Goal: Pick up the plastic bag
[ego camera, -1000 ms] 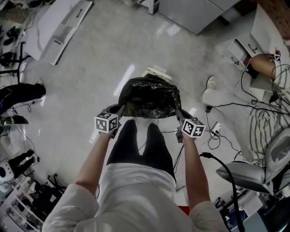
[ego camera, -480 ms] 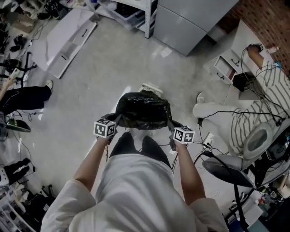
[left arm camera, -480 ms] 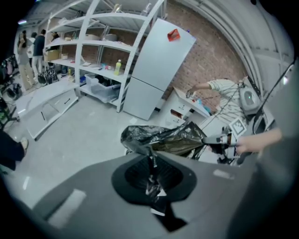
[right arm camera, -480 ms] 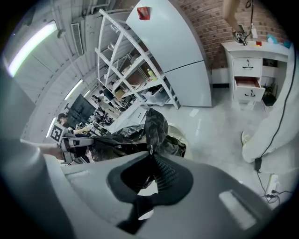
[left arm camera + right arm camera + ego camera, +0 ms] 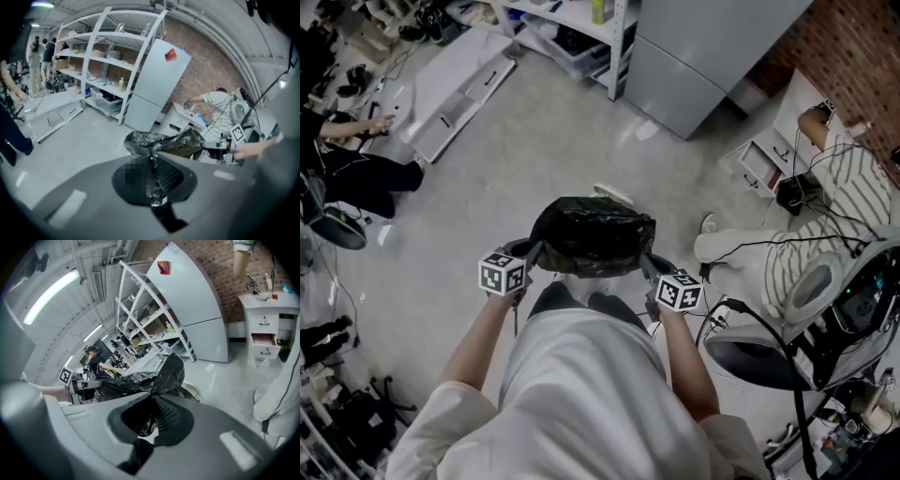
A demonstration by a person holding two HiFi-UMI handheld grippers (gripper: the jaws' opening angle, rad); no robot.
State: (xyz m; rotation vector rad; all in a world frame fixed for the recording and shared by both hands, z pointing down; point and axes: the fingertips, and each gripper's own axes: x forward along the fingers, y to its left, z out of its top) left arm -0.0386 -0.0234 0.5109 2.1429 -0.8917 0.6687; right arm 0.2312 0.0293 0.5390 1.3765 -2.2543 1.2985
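A crumpled black plastic bag (image 5: 592, 234) hangs stretched between my two grippers, off the floor in front of the person's legs. My left gripper (image 5: 528, 253) is shut on the bag's left edge, and my right gripper (image 5: 649, 265) is shut on its right edge. In the left gripper view the bag (image 5: 164, 142) runs from the closed jaws (image 5: 152, 161) across to the other gripper (image 5: 225, 146). The right gripper view shows the bag (image 5: 150, 378) pinched between the jaws (image 5: 152, 404), with black film bunched behind the pads.
A grey cabinet (image 5: 712, 52) and white shelving (image 5: 567, 23) stand ahead. A seated person in a striped shirt (image 5: 825, 202) is at the right by a white drawer unit (image 5: 764, 164). Cables (image 5: 759, 281) and a chair (image 5: 769, 347) lie at the right, a white panel (image 5: 459, 89) at the left.
The head view has tilted up, bringing in the shelving and cabinet. Both grippers still hold the bag taut, a little closer to the body.
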